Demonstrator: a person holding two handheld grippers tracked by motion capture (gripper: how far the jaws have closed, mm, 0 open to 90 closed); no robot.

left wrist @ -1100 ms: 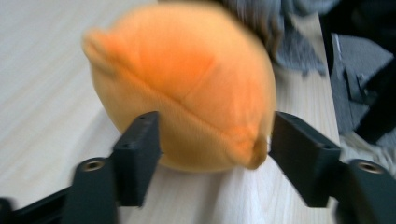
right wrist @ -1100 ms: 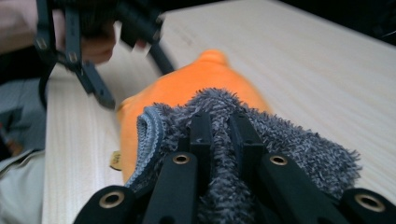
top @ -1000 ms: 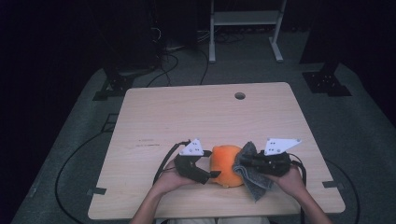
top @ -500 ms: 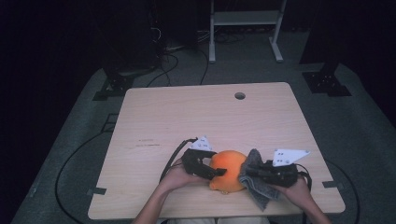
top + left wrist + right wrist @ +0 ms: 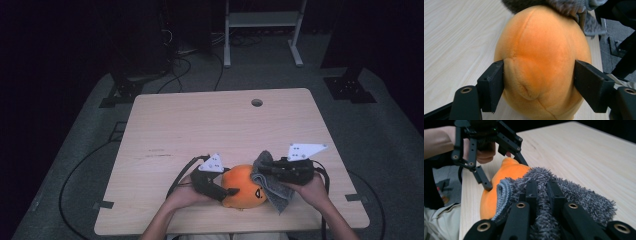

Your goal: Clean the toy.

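High view: the left hand-held gripper [image 5: 226, 189] clamps the orange plush toy [image 5: 243, 192], which lies on the counter [image 5: 210, 130] near its front edge (face markings turned toward the person). The right hand-held gripper [image 5: 265, 169], just beside the toy on its far side from the left one, pinches a grey cloth [image 5: 274, 187] that touches the toy.

Left gripper view: the 2 jaws have just been closing, and both now press into the toy's [image 5: 541, 62] sides; the cloth [image 5: 571, 7] lies over the toy's far end.

Right gripper view: jaws shut tight on the cloth [image 5: 564, 192]; the toy [image 5: 496, 187] lies just beyond, with the left hand-held gripper [image 5: 501, 173] on it.
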